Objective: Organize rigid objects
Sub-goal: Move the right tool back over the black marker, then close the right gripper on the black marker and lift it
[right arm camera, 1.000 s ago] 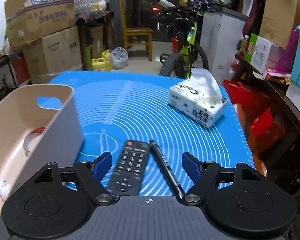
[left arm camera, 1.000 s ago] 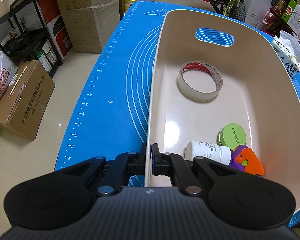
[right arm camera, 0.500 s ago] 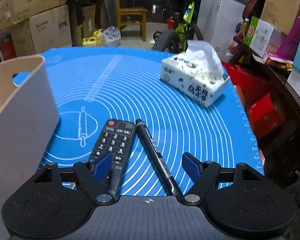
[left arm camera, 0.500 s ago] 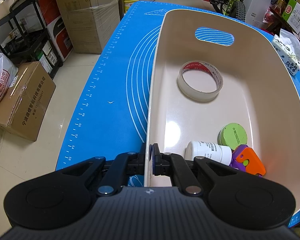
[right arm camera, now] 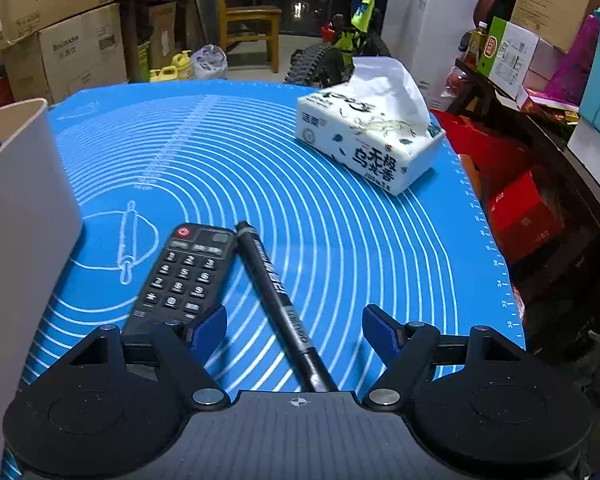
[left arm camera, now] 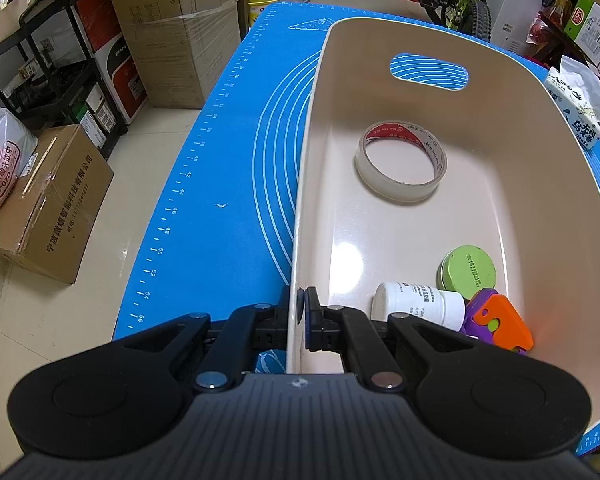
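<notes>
Left gripper [left arm camera: 301, 312] is clamped tight on the near wall of the cream bin [left arm camera: 572, 184], low in the left-wrist frame, angled steeply down. Right gripper [right arm camera: 295, 326] stands wide, jaws closing, with the black marker [right arm camera: 274, 284] lying between them untouched, and the remote [right arm camera: 184, 272] just left of it on the blue mat [right arm camera: 340, 220]. Inside the bin: a tape roll [left arm camera: 401, 166] mid-frame, a green tin [left arm camera: 468, 268], a white bottle [left arm camera: 416, 306] on its side, and an orange-purple toy [left arm camera: 498, 322] at lower right. A tissue pack [right arm camera: 370, 140] sits upper right.
</notes>
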